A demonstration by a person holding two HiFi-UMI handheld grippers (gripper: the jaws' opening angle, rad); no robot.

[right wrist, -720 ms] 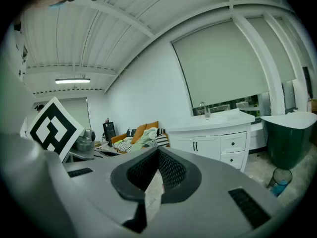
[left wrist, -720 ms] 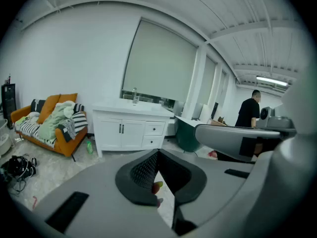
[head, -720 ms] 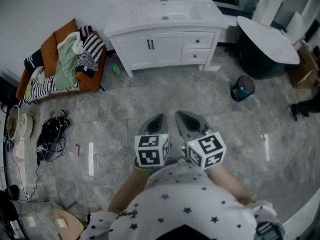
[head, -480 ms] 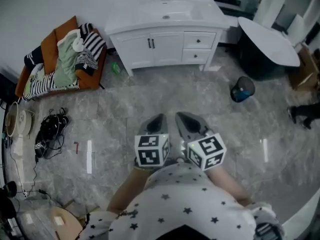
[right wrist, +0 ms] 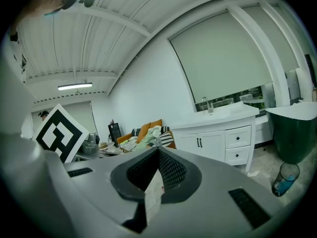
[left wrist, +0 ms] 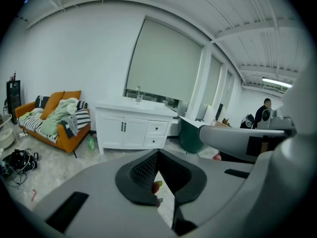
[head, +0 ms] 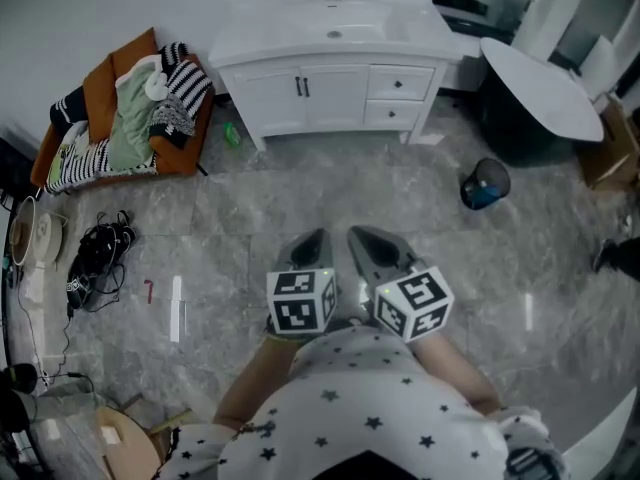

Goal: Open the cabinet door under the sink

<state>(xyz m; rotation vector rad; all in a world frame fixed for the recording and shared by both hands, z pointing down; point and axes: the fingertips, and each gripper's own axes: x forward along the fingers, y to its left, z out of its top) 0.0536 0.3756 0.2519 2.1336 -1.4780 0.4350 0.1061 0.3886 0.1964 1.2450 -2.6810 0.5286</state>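
Approaching seems the step in hand: left tongs [head: 316, 238] and right tongs [head: 360, 235], both closed and empty, are far from the cabinet doors [head: 335, 96] at twelve o'clock; next, reach a door handle [head: 301, 88].

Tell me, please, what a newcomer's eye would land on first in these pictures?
The white sink cabinet at the far wall, doors shut, draws the eye first. Left of it stands an orange sofa heaped with clothes. Nearest, the left gripper and right gripper sit side by side, both shut and empty.
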